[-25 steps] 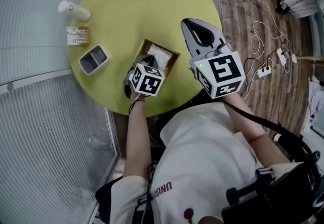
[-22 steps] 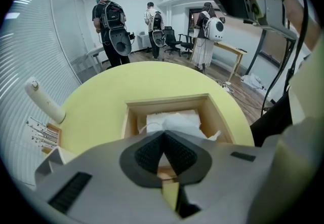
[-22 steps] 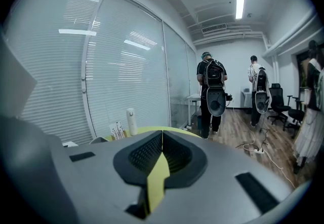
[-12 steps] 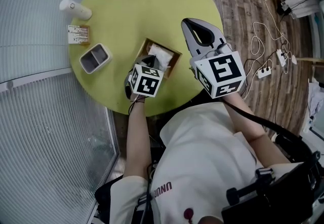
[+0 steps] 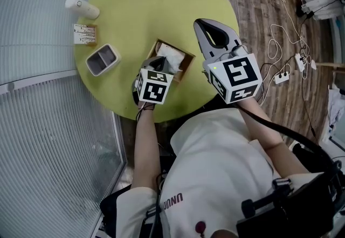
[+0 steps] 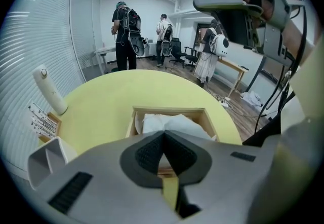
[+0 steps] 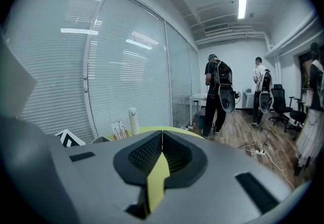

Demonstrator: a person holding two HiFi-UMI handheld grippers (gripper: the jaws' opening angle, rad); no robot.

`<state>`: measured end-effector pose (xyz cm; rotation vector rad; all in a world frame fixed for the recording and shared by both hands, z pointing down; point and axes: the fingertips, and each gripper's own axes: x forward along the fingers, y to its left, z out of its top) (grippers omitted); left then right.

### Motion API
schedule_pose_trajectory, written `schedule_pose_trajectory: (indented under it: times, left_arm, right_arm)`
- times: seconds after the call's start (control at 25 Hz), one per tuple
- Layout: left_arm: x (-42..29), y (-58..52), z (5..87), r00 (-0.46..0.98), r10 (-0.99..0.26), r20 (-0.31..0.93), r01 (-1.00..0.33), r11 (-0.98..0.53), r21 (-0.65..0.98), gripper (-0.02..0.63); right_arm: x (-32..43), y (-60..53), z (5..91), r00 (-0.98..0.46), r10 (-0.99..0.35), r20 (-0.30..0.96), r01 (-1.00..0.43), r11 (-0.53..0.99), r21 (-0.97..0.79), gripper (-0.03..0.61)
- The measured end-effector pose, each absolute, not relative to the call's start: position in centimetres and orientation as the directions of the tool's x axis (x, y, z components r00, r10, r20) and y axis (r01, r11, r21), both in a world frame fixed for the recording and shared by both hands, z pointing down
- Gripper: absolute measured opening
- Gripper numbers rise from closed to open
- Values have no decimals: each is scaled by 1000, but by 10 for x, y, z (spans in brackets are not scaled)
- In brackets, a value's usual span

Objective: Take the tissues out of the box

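Observation:
A wooden tissue box [image 5: 173, 62] lies on the round yellow-green table [image 5: 140, 5], with white tissues [image 5: 173, 59] filling it. My left gripper [image 5: 157, 61] reaches over the box's near left corner. In the left gripper view its pads [image 6: 147, 152] meet at the tips, and the tissue [image 6: 169, 124] is creased up toward my left gripper [image 6: 162, 133]. The box rim [image 6: 169, 111] shows just beyond. My right gripper [image 5: 201, 23] hangs shut and empty in the air above the table's right edge. In its own view my right gripper [image 7: 162, 134] has nothing between its jaws.
A grey two-part tray [image 5: 101, 60], a small rack of sticks [image 5: 85, 33] and a white bottle [image 5: 82, 8] sit at the table's left. Cables and power strips [image 5: 283, 75] lie on the wooden floor at the right. People with backpacks [image 6: 124, 30] stand across the room.
The left gripper has closed at the top of the tissues and its cube has drawn slightly back toward the person. The right gripper has stayed where it was.

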<state>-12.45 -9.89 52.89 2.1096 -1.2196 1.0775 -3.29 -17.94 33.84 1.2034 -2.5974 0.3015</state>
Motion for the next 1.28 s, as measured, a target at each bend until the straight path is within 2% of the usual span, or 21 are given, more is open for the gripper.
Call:
schedule_pose_trajectory:
  times: [1.28]
  left_arm:
    - [-127,-98,504,293,-550,782,-882,-471,-1,9]
  right_arm:
    - [-34,-176,335,-620,-719,313,-772,631,-78,20]
